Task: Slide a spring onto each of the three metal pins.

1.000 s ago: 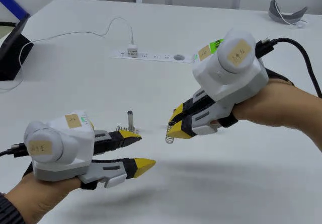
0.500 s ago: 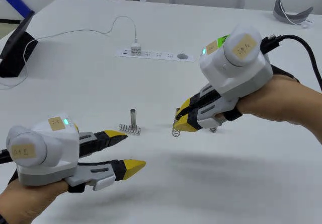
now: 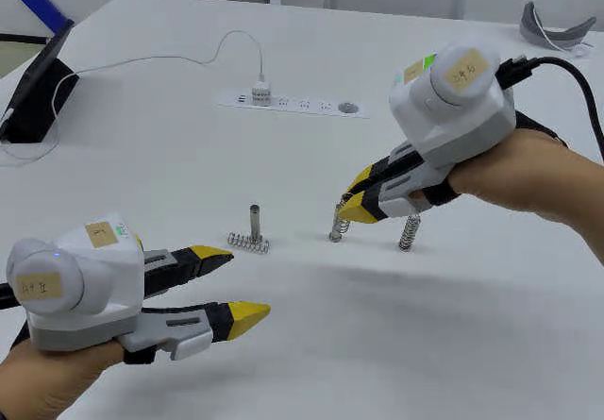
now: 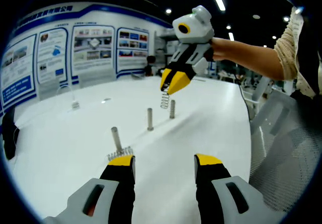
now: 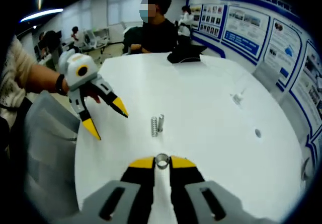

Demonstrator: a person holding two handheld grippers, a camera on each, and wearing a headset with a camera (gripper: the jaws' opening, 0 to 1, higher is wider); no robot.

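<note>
My right gripper (image 3: 350,211) is shut on a small steel spring (image 3: 338,227), which hangs from its tips at the middle pin (image 4: 150,119). I cannot tell whether the coil is over the pin or beside it. That spring shows end-on between the jaws (image 5: 161,160). The right pin (image 3: 409,232) has a spring around it. On the left, a bare pin (image 3: 255,222) stands with a loose spring (image 3: 247,243) lying at its base. My left gripper (image 3: 232,284) is open and holds nothing, a short way in front of that pin; its jaws frame the loose spring (image 4: 119,153).
A white power strip (image 3: 288,105) with a plugged cable lies further back on the white table (image 3: 311,344). A dark monitor (image 3: 33,85) stands at the left edge. A grey object (image 3: 557,28) rests at the far right corner.
My right gripper carried the spring away from me, level with the row of pins, to the middle pin. My left gripper drew back left from the left pin, still open.
</note>
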